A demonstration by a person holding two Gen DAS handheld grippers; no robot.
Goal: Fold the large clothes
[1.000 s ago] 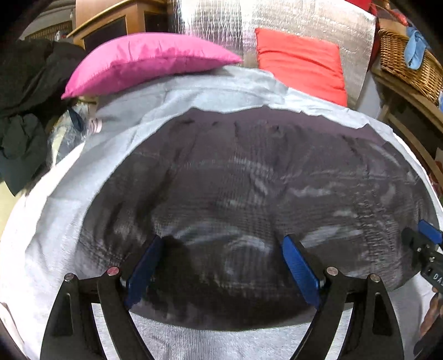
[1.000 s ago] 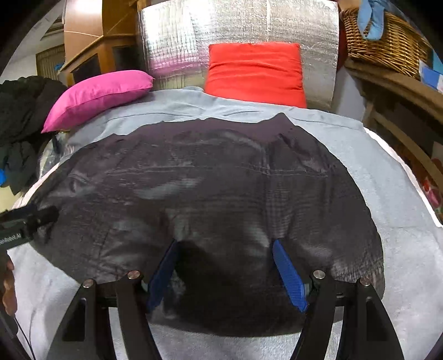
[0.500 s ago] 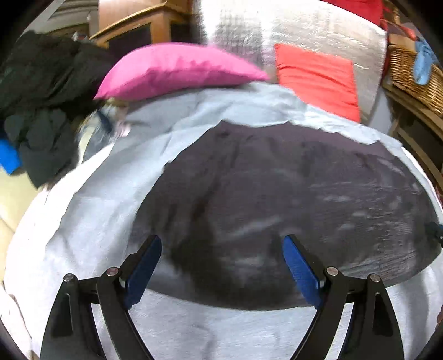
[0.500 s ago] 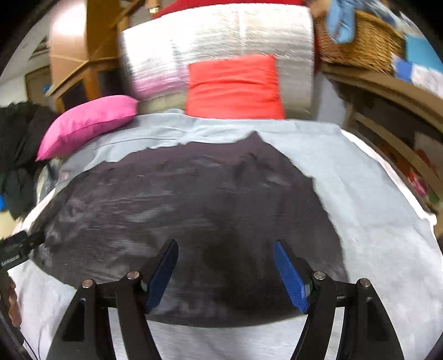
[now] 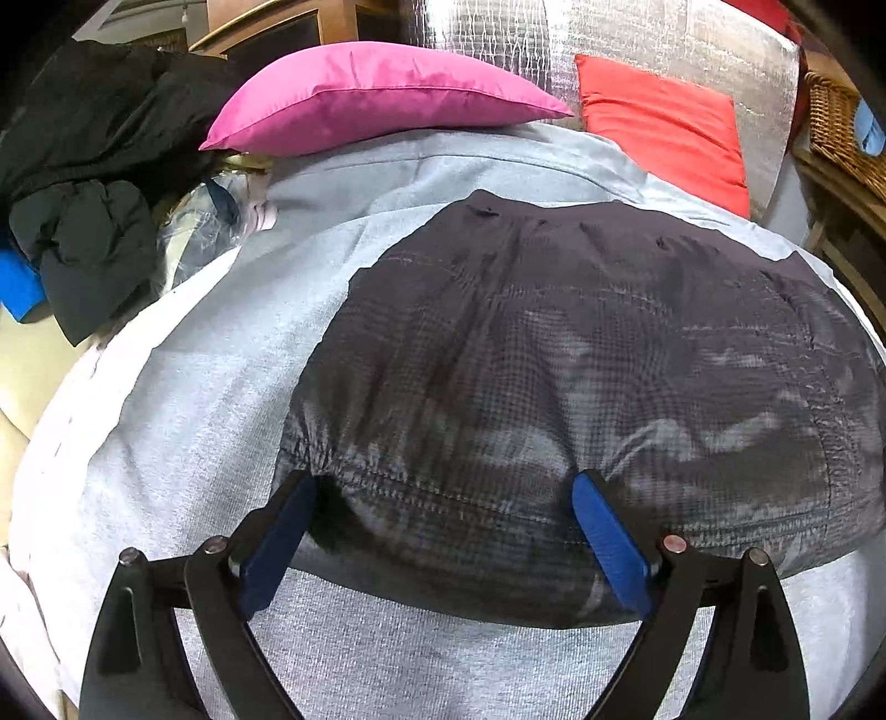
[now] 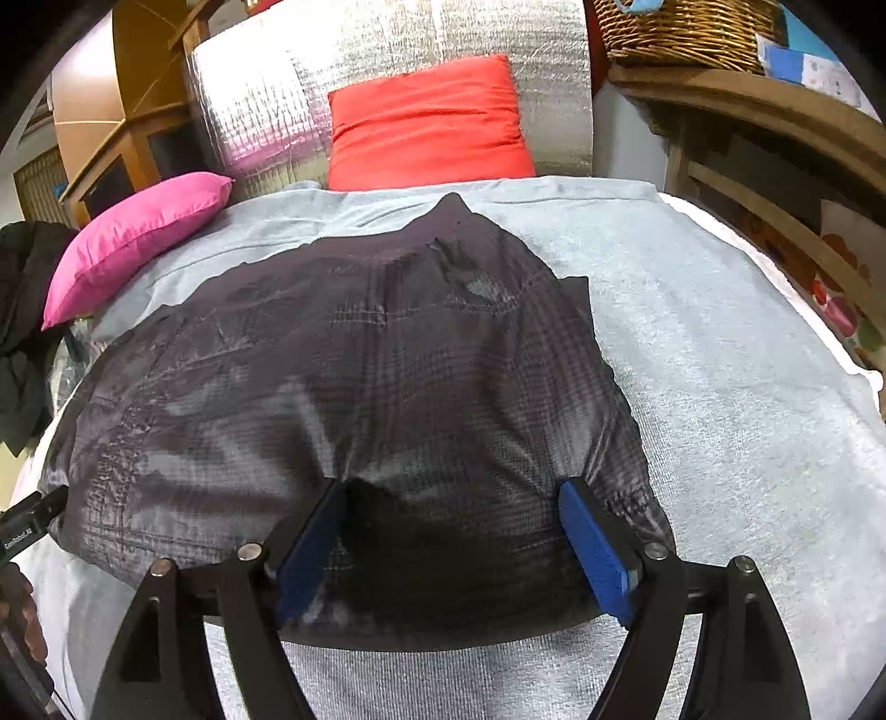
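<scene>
A dark grey checked garment (image 5: 581, 376) lies spread flat on a light grey blanket (image 5: 210, 399) over the bed; it also shows in the right wrist view (image 6: 360, 376). My left gripper (image 5: 443, 531) is open and empty, its blue pads over the garment's near left edge. My right gripper (image 6: 454, 537) is open and empty over the garment's near right edge. The left gripper's body (image 6: 27, 526) shows at the left edge of the right wrist view.
A pink pillow (image 5: 376, 94) and a red pillow (image 5: 664, 122) lie at the bed's head against a silver foil board (image 6: 387, 72). Dark clothes (image 5: 83, 166) are piled to the left. A wicker basket (image 6: 686, 27) sits on a wooden shelf at right.
My left gripper has moved left toward the garment's left corner and my right gripper right toward its right corner. Both stay open.
</scene>
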